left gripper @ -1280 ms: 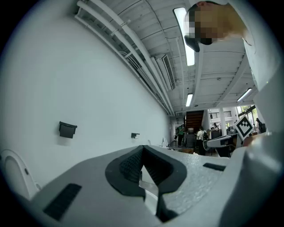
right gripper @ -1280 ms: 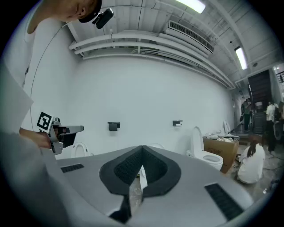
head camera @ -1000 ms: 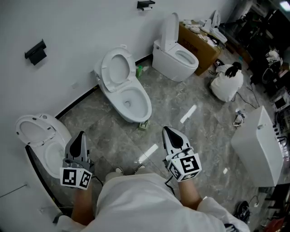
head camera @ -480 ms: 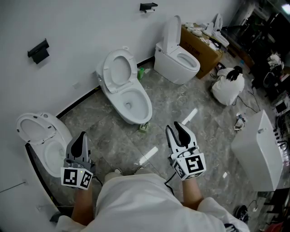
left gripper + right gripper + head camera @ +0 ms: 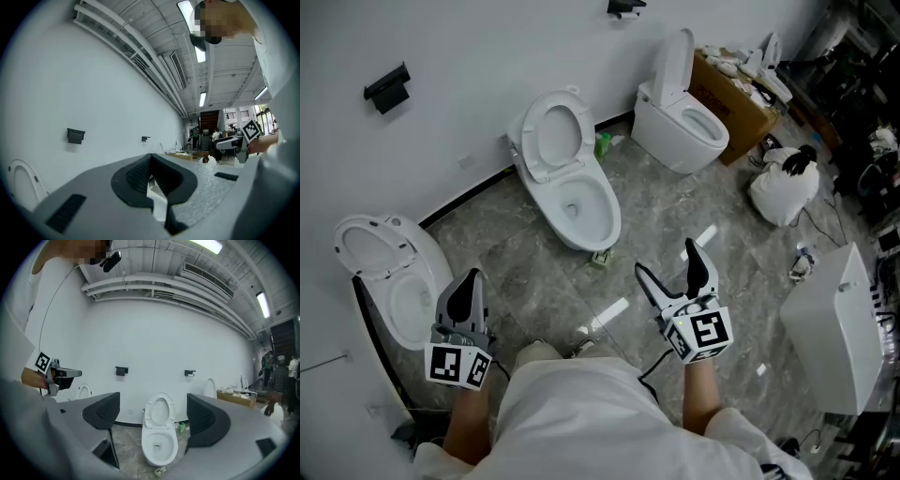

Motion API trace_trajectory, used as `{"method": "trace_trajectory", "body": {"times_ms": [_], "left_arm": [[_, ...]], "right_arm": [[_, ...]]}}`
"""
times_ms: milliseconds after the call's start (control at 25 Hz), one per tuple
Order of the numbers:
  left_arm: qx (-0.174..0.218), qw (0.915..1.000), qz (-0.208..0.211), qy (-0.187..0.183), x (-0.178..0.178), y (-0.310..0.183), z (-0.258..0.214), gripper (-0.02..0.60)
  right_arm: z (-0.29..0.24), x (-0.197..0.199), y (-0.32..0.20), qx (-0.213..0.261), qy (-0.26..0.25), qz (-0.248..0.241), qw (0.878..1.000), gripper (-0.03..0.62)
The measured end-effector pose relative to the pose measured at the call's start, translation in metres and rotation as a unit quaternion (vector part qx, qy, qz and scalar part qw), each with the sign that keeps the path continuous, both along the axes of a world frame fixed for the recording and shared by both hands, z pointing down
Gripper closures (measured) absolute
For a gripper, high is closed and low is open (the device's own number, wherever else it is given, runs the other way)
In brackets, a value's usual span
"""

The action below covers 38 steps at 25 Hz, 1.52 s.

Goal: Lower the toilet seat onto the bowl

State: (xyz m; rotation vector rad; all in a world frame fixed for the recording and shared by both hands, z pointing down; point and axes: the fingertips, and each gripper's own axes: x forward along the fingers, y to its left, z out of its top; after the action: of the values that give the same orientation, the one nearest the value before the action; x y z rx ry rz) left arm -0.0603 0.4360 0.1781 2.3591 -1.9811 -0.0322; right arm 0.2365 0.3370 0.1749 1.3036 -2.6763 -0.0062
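Changed since a second ago: the right tool point(image 5: 667, 258), then pinched to a single black point, now with jaws opening into a wide V and nothing pressed between the ribbed rubber pads. Framed in that gap in the right gripper view, well beyond the tips: the glossy white ceramic toilet bowl point(image 5: 158, 446), pear-shaped and smooth. Just above it, the white oval plastic toilet seat point(image 5: 553, 136), ring-shaped, standing upright and tilted back toward the plain white wall point(image 5: 469, 47), well apart from the bowl rim. Touched by neither tool.

Left tool point(image 5: 469, 281) clenched, black ribbed pads met edge to edge, nothing between them; held low, just beside a second toilet point(image 5: 394, 281) of the same white ceramic with its round lid raised.

Underfoot, a grey veined stone-look floor point(image 5: 516, 253), matt. Further right, a third toilet point(image 5: 689, 127), boxier, lid upright. Beside that, a brown cardboard box point(image 5: 736, 98) and a soft white tied sack point(image 5: 783, 183). On the wall, a small black angular bracket point(image 5: 386, 89).
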Motion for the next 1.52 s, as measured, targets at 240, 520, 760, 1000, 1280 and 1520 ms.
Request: {"method": "trace_trajectory", "body": {"times_ms": [240, 520, 760, 1000, 1280, 1520], "left_arm": [[-0.032, 0.9992, -0.006, -0.022, -0.009, -0.007, 0.01, 0.588], [-0.057, 0.9981, 0.018, 0.011, -0.016, -0.078, 0.044, 0.588], [-0.041, 0.9977, 0.036, 0.04, -0.058, -0.187, 0.052, 0.588], [-0.015, 0.9972, 0.051, 0.052, -0.114, -0.287, 0.043, 0.588], [-0.002, 0.9945, 0.087, 0.059, -0.123, -0.358, 0.03, 0.588], [-0.004, 0.9941, 0.092, 0.057, -0.114, -0.389, 0.028, 0.588]], "right_arm": [[0.04, -0.014, -0.018, -0.044, -0.016, -0.007, 0.999, 0.189], [0.056, -0.064, -0.065, -0.06, 0.034, -0.056, 0.996, 0.189], [0.062, -0.11, -0.147, -0.085, 0.076, -0.046, 0.992, 0.189], [0.04, -0.17, -0.23, -0.066, 0.087, -0.049, 0.993, 0.189], [0.028, -0.186, -0.28, -0.051, 0.098, -0.025, 0.994, 0.189], [0.029, -0.164, -0.323, -0.042, 0.11, 0.0, 0.993, 0.189]]}}
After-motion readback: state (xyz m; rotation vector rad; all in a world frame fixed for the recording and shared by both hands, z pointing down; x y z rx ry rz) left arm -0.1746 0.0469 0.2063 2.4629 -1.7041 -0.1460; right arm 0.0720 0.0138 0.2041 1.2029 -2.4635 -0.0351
